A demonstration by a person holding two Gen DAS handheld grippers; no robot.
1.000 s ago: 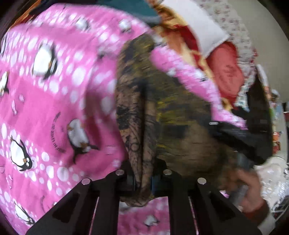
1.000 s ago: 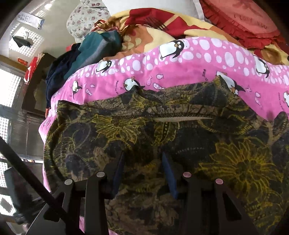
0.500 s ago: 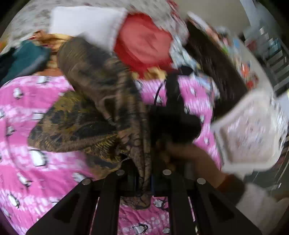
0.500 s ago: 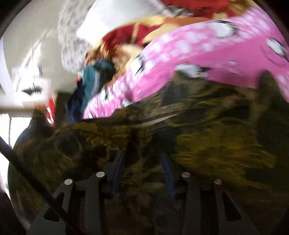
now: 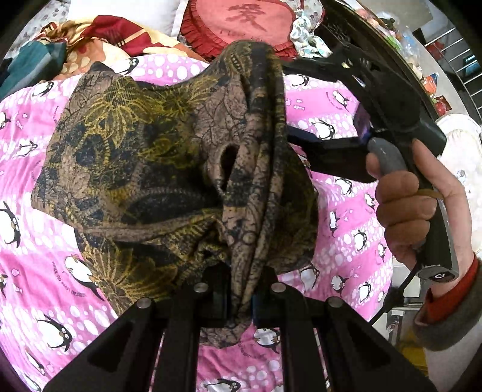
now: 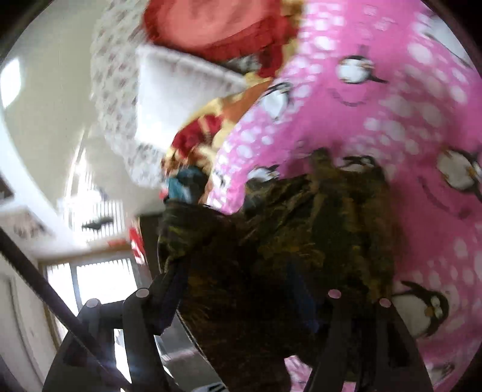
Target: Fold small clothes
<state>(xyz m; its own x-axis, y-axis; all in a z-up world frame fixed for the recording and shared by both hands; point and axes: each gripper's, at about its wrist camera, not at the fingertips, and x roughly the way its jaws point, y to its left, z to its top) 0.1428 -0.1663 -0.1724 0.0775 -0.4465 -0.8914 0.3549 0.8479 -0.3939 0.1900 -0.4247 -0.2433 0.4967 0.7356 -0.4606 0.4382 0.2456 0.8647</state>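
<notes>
A small dark garment (image 5: 144, 169) with a yellow and brown floral print hangs bunched above the pink penguin blanket (image 5: 39, 271). My left gripper (image 5: 239, 298) is shut on a gathered edge of it. My right gripper (image 6: 241, 298) shows blurred in the right wrist view, its jaws spread wide with the garment (image 6: 301, 247) draped between and over them. In the left wrist view the right gripper body (image 5: 391, 114), held in a hand, reaches into the cloth's far side, its fingertips hidden behind the fabric.
A red round cushion (image 5: 241, 27), a white pillow (image 5: 120, 12) and a red-yellow blanket (image 5: 99, 39) lie at the bed's far side. A teal cloth (image 5: 27, 66) lies far left. A cluttered shelf (image 5: 436, 75) and white furniture stand at the right.
The garment has been lifted off the blanket and swung over. The right gripper's jaws have spread wider. Both views have turned sharply; the right wrist view is blurred with motion.
</notes>
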